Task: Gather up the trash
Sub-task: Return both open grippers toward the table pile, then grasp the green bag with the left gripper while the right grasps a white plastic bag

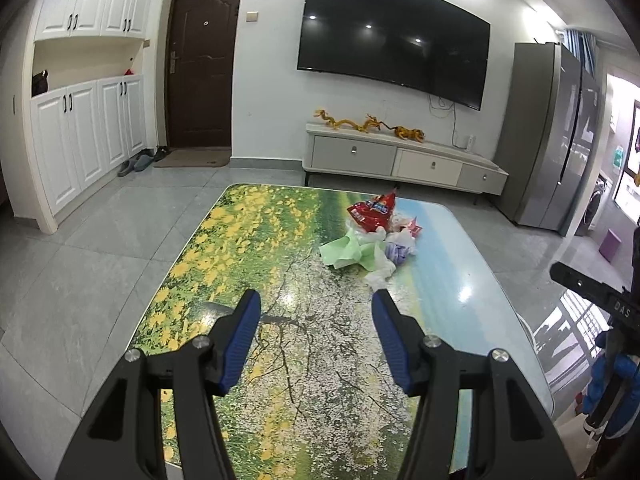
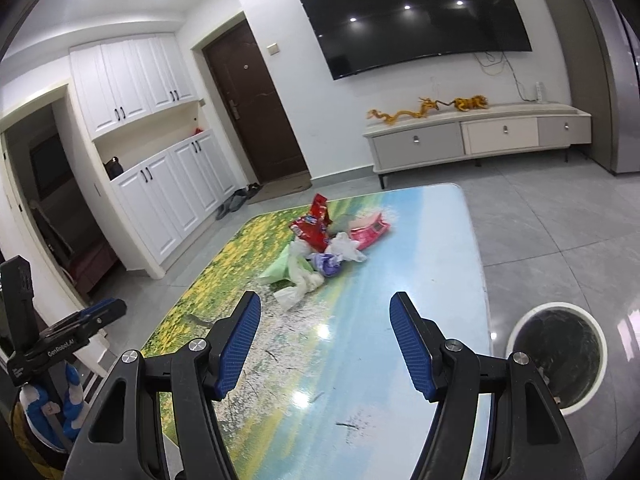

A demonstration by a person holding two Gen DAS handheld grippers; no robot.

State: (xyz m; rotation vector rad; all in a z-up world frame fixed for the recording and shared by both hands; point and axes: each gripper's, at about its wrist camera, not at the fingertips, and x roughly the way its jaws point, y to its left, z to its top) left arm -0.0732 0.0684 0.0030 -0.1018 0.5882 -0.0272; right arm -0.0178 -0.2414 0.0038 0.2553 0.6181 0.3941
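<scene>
We get ready to pick up the trash.

On the big flowery table (image 2: 420, 248) sits the trash pile (image 2: 320, 256), far from us. The bin (image 2: 558, 360) waits beside it. Our left gripper (image 1: 316, 300) and right gripper (image 2: 325, 304) gape, holding nothing, pointing at the pile.

I am in a home's living room. Ahead of my fingers a TV (image 1: 394, 36) hangs above a low drawer cabinet (image 1: 404, 158). Ahead to the left stand a brown door (image 1: 202, 64), slippers (image 1: 136, 163) and white cupboards (image 1: 86, 80). A fridge (image 1: 554, 132) stands ahead to the right.
</scene>
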